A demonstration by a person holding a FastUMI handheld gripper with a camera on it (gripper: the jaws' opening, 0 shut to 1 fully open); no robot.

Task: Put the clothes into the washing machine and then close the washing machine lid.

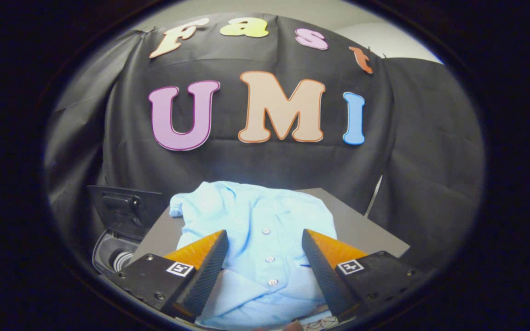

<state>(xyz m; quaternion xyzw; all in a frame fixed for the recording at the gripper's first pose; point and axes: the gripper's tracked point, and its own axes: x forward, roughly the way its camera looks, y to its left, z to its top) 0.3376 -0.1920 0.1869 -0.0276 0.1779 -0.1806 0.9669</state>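
Observation:
A light blue buttoned shirt [256,220] lies crumpled on a grey table [366,225], its button row running between my fingers and on beyond them. My gripper [264,236] is open, a wide gap between its fingers, which hover over the shirt's near part without pressing on it. To the left of the table stands the washing machine [111,255], its dark lid [124,209] raised upright and the drum opening showing below it.
Black cloth walls close off the back and both sides. The table's right edge drops off just past the shirt. The washer sits lower than the tabletop, close against its left edge.

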